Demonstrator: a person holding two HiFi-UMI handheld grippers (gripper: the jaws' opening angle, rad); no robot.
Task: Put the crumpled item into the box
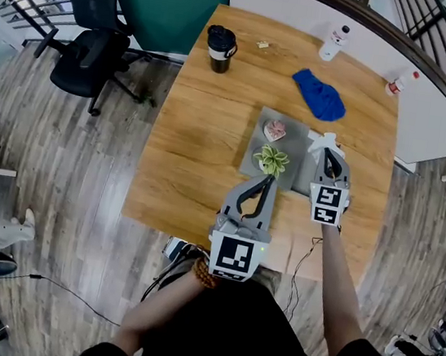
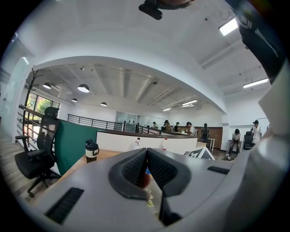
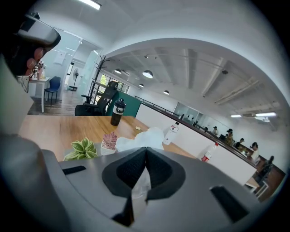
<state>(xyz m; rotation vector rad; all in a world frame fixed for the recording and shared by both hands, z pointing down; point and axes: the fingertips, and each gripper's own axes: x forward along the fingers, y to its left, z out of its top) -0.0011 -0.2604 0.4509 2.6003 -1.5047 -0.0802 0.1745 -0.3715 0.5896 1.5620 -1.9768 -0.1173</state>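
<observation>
**Inspector:** Status of the crumpled item (image 1: pixel 324 144)?

**Assessor:** White and paper-like. It is pinched between the closed jaws of the right gripper (image 1: pixel 330 157), at the right edge of the shallow grey box (image 1: pixel 294 138). I cannot tell whether it is clear of the surface. I judge the carry to be in hand and the release not yet made.

**Inspector:** Next move?

**Assessor:** Likely a short shift left over a bare part of the box. The jaws would then spread, keeping clear of the plants.

**Inspector:** Box contents?

**Assessor:** Two small potted plants. A green striped plant (image 1: pixel 271 160) sits at the near side and a pink plant (image 1: pixel 275 129) behind it. The crumpled item is not inside.

**Inspector:** The other claw?

**Assessor:** The left gripper (image 1: pixel 270 180) hovers at the green plant's near side, with its jaws pressed together on nothing.
</observation>
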